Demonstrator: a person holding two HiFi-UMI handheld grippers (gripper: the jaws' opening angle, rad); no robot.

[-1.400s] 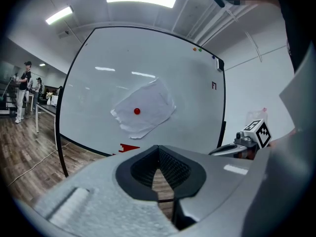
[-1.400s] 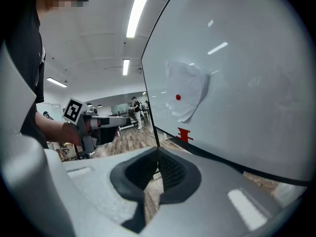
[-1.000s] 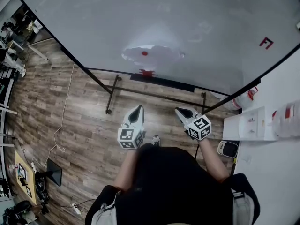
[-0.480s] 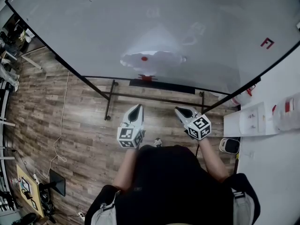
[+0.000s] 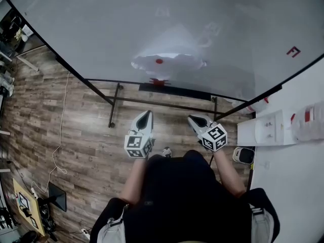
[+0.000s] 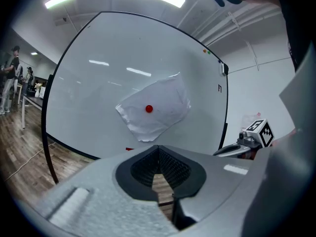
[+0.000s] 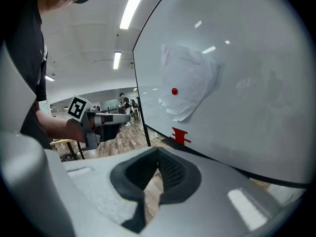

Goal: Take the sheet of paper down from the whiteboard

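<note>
Nothing of the job is done yet. The sheet of paper hangs on the whiteboard, pinned by a red magnet. It sits ahead of and above both grippers, well apart from them. The left gripper is clenched on nothing, and so is the right gripper (each pair of pads meets, with only floorboards showing past them). By my reckoning, reaching up, opening a pair of jaws and pulling the sheet free of the magnet all remain. Against a second ago, the person has edged nearer the board: it fills more of the head view. The paper itself has not shifted.
</note>
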